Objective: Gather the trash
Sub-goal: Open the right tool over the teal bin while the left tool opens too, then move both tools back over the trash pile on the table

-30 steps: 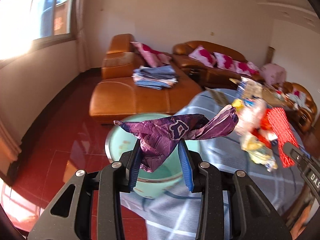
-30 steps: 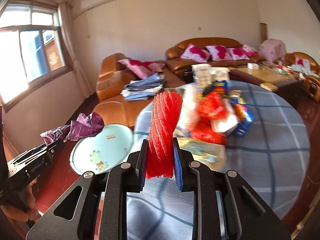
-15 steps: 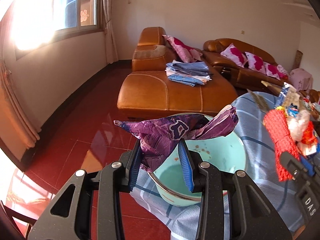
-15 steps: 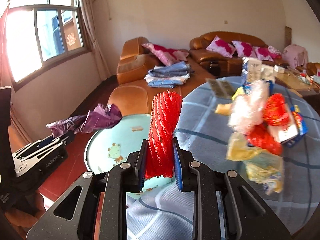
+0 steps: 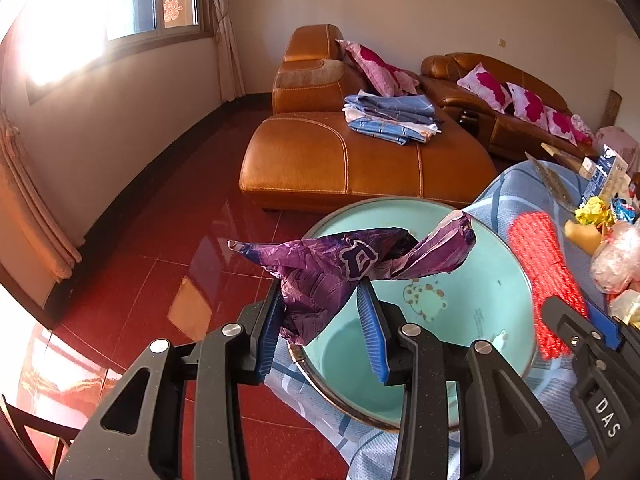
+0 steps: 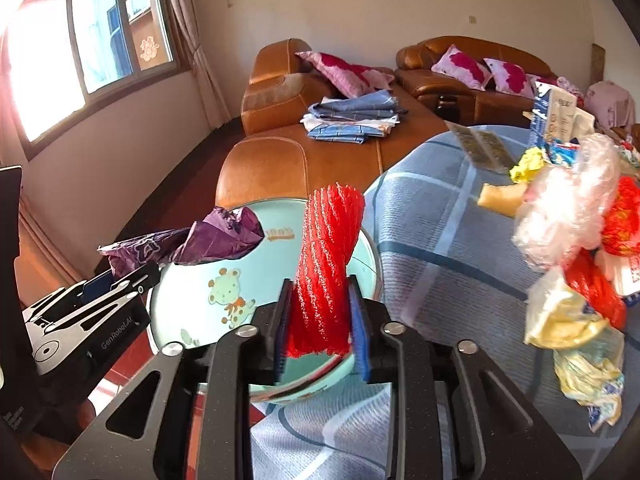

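My left hand-held gripper clamped the purple wrapper, hanging over the teal basin. My right hand-held gripper pinched the red foam net upright over the same basin, which sat at the tabletop edge. Remaining trash pile lay further in on the tabletop.

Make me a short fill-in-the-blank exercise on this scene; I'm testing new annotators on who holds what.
1. The left gripper is shut on a crumpled ____ wrapper.
2. The right gripper is shut on a ____ foam net.
3. Both pieces hang over a light-green ____ with cartoon prints.
4. The table wears a ____ checked cloth.

Missing words: purple; red; basin; blue
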A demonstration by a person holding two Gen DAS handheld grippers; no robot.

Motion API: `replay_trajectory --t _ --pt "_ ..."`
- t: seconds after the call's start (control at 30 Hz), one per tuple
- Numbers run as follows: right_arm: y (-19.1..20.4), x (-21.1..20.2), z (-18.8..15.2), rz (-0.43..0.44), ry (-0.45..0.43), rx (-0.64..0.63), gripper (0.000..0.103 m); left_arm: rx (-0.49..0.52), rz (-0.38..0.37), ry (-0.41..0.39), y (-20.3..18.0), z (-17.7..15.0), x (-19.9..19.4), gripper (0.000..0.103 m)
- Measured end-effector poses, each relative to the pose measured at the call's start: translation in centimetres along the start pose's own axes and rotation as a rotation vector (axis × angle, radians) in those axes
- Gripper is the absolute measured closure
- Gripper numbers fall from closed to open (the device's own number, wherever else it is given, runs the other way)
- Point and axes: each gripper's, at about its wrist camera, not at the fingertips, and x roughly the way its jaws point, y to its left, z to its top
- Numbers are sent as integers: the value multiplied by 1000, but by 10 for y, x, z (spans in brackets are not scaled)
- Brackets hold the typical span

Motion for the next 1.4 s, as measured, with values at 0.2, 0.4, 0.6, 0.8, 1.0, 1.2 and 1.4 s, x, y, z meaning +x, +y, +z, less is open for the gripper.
replay_trajectory --t 0.2,0.4,0.6,0.8,1.0,1.2,1.4 --pt "1 3 4 13 -2 2 44 -15 34 -3 7 2 3 33" --pt "-6 -6 7 8 -17 21 40 -32 41 -7 10 -1 -5 21" --pt "-18 -28 10 -10 -46 34 32 -49 12 -2 6 -3 -17 13" --pt "-36 -53 9 -53 -75 63 30 -1 -17 -22 -15 -6 -36 13" --pt "-58 -79 3 -108 -102 104 28 33 -55 -36 -35 -12 -54 13" --pt "-81 -98 -6 -158 -126 136 27 85 -104 -48 -62 -21 -70 13" --pt "-111 -116 -16 -214 -135 173 27 136 -171 -29 -99 -32 -78 13"
